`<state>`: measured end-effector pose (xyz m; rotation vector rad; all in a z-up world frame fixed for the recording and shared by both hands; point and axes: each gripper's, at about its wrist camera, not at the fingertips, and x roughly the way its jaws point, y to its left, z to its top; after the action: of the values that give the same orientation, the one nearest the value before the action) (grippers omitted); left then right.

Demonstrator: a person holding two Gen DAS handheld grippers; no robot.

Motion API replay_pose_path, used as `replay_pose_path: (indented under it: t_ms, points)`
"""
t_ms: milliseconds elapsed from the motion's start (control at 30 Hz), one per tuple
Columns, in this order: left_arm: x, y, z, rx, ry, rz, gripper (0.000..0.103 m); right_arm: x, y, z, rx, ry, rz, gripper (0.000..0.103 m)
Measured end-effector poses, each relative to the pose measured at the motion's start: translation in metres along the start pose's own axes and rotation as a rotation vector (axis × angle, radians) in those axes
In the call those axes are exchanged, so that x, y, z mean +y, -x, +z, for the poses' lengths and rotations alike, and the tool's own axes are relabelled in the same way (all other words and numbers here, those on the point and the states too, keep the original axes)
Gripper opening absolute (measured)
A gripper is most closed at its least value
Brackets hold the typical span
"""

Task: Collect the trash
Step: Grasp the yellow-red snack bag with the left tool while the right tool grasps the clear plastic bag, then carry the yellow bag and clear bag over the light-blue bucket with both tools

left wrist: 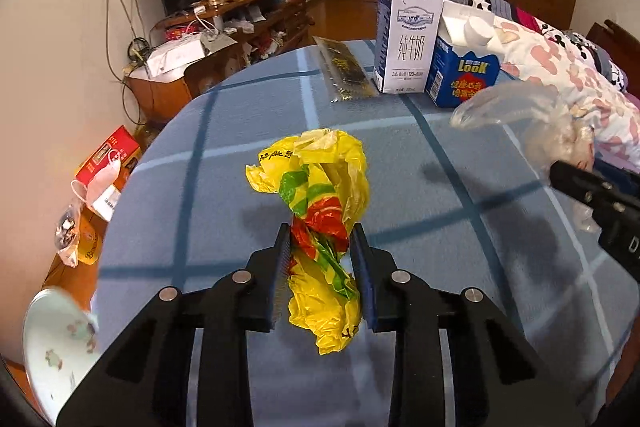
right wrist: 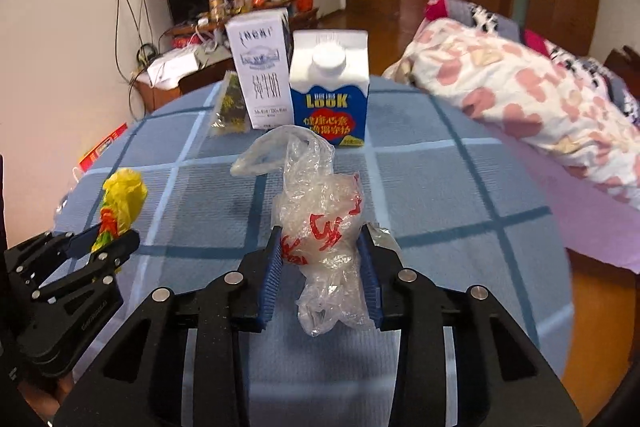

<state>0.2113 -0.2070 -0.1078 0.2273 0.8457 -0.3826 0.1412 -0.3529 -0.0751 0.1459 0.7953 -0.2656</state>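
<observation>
My left gripper [left wrist: 320,231] is shut on a crumpled yellow plastic bag [left wrist: 320,195] with red and green print, held above the blue checked tablecloth [left wrist: 208,227]. My right gripper [right wrist: 322,231] is shut on a crumpled clear plastic bag [right wrist: 316,223] with red print, also lifted above the cloth. The left gripper with the yellow bag [right wrist: 120,199] shows at the left of the right wrist view. The clear bag [left wrist: 520,111] and right gripper show at the right edge of the left wrist view.
At the table's far side stand a white milk carton [left wrist: 408,35], a blue LOOK carton [left wrist: 460,67] and a dark snack wrapper [left wrist: 346,71]. A bed with a floral quilt [right wrist: 520,99] lies right. A bowl [left wrist: 56,347] and cluttered shelves [left wrist: 224,23] are left.
</observation>
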Motion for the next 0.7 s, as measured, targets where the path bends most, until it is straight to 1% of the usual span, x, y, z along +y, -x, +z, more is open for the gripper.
replay_pose_path:
  t_ms: [100, 267, 600, 700]
  points:
    - [0.006, 0.021, -0.014, -0.018, 0.004, 0.006, 0.030, 0.006, 0.020, -0.008, -0.037, -0.005, -0.025, 0.036]
    - [0.012, 0.051, -0.028, -0.049, 0.011, 0.004, 0.030, 0.017, 0.047, -0.022, -0.070, 0.000, -0.034, 0.036]
    - [0.022, 0.091, -0.053, -0.084, 0.040, -0.023, 0.030, 0.034, 0.090, -0.042, -0.128, 0.009, -0.055, 0.036]
    - [0.024, 0.102, -0.059, -0.097, 0.045, -0.037, 0.030, 0.038, 0.097, -0.048, -0.134, 0.009, -0.053, 0.036]
